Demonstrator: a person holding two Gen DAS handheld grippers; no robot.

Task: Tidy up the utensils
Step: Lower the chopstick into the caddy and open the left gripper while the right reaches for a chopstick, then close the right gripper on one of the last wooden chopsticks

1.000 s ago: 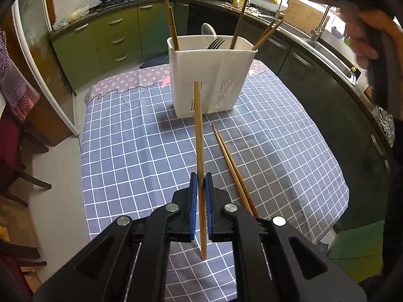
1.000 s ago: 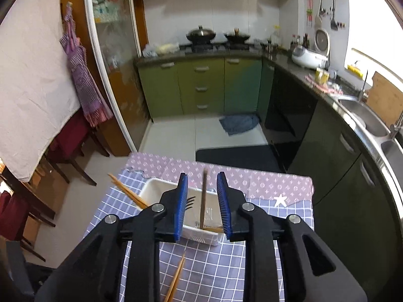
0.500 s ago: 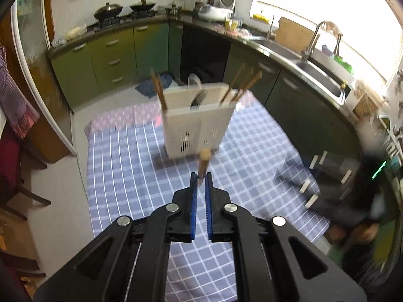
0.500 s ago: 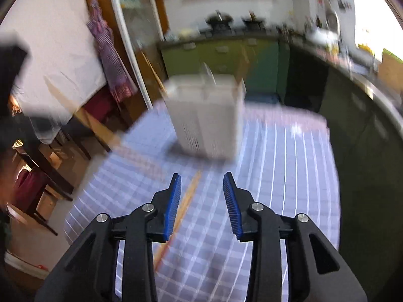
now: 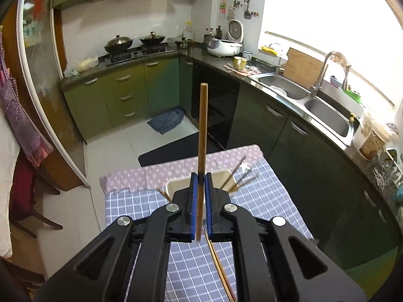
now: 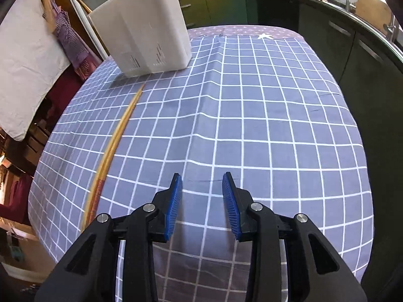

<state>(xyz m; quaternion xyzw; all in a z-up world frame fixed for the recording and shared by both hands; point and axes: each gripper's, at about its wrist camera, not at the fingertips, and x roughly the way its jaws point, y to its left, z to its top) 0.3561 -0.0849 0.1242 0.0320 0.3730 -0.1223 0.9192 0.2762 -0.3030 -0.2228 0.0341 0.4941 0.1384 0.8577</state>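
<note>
Our left hand-held gripper (image 5: 200, 202) is clamped on a single chopstick (image 5: 202, 136), which stands nearly upright between the blue pads and rises toward twelve o'clock in the left wrist view, its lower end poking out just below the jaws. Directly beneath, mostly hidden behind the fingers, we see the rim of the white utensil holder (image 5: 176, 185), with more chopsticks leaning out at about two o'clock and another at ten. Our right hand-held gripper (image 6: 201, 202) has its jaws parted with nothing between them, having just been opening, and it points steeply down over the checked tabletop (image 6: 264, 105). From it, a pair of chopsticks (image 6: 114, 141) lies at about ten o'clock, running up toward the holder (image 6: 141, 25) at eleven. The risks, as we judge them: the held chopstick is gripped near its lower end, so it could pivot or slip in the pads on the way down and strike the holder's rim instead of dropping inside; the light holder might also tip if knocked. On the right, the pair lies well to the side of the open jaws, so closing here would catch only cloth, and grabbing two sticks lying together may leave one behind. The left gripper tilts moderately downward above the holder.
</note>
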